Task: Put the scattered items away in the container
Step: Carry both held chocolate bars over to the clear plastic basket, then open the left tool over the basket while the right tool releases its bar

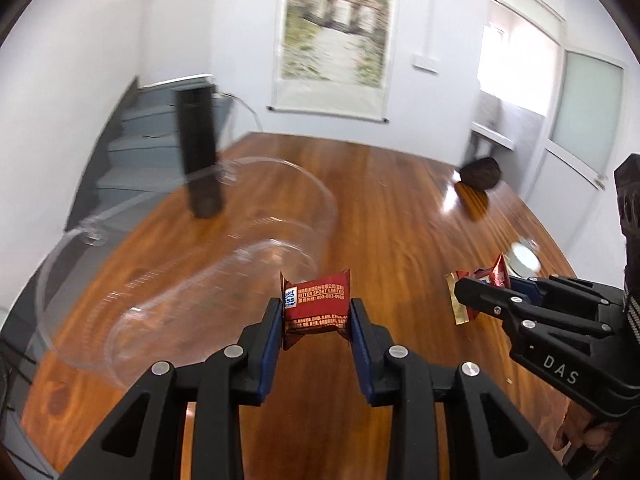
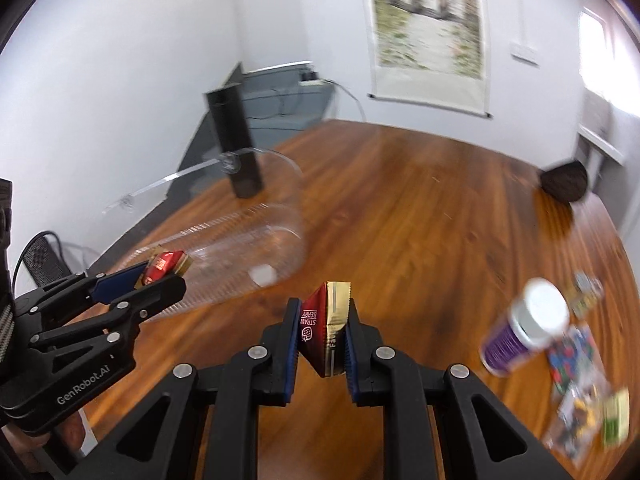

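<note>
1. The left claw (image 1: 316, 320) grips a red chocolate square (image 1: 314, 312) between its blue pads – white print runs across the wrapper, and both pads press on its sides. In the right wrist view the same claw (image 2: 166, 276) shows at the left edge, the red wrapper (image 2: 164, 266) pinched at its tip.
2. The right claw (image 2: 322, 334) is nearly closed on a red-and-gold strawberry packet (image 2: 324, 332), which stands on edge between the pads. From the left wrist view this claw (image 1: 486, 290) comes in from the right with the packet (image 1: 464, 300) sticking out past its fingertips.
3. The clear plastic container (image 1: 192, 280) sits on the wooden surface (image 1: 400, 220), ahead and to the left of both claws – see-through walls, with a transparent handle arching over it. Both held sweets are outside it, above the wood.
4. A tall black box (image 2: 236, 144) stands upright just behind the container.
5. A dark round lump (image 2: 564, 182) lies near the far right edge of the surface.
6. At the right, a purple bottle with a white cap (image 2: 524, 328) lies tipped beside a blurred scatter of small colourful packets (image 2: 580, 380).
</note>
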### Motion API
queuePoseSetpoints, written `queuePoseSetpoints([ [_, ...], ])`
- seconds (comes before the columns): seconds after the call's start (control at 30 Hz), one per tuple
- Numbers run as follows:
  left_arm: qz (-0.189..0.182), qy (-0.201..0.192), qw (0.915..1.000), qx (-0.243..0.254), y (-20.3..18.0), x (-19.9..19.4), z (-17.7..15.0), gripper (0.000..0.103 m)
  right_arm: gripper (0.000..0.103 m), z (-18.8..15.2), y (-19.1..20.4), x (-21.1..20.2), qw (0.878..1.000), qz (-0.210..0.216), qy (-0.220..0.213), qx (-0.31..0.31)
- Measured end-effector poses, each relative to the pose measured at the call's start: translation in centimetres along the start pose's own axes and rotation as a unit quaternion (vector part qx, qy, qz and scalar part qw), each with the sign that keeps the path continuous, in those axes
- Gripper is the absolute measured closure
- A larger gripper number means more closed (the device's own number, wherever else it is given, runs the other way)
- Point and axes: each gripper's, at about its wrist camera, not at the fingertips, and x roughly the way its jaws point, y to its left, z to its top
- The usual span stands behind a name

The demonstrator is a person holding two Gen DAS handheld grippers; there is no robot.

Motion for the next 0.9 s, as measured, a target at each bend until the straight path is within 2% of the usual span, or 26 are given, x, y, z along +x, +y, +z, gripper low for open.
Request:
queuePoseSetpoints([
  [0.23, 0.052, -0.004, 0.9976, -0.046, 6.4, 0.3, 2.0, 0.070, 0.084, 4.8, 5.1, 3.2, 0.998, 0.029, -0.020, -0.053],
  [0.57, 0.092, 0.012, 0.9929, -0.074, 11.2, 3.0, 2.7, 0.069, 0.084, 9.1, 9.6, 9.0, 0.995, 0.044, -0.006, -0.085],
  [0.67, 0.096, 0.020, 0.9919, -0.080, 11.9, 3.5, 2.4, 0.065, 0.084, 9.7, 10.3, 10.4, 0.995, 0.046, 0.000, -0.088],
  [0.8, 0.103, 0.023, 0.9906, -0.087, 12.7, 3.9, 2.3, 0.053, 0.081, 10.3, 11.2, 11.8, 0.995, 0.043, 0.006, -0.091],
  [0.9, 0.109, 0.025, 0.9896, -0.091, 13.0, 4.0, 2.3, 0.052, 0.080, 10.5, 11.6, 12.2, 0.995, 0.038, 0.008, -0.090],
])
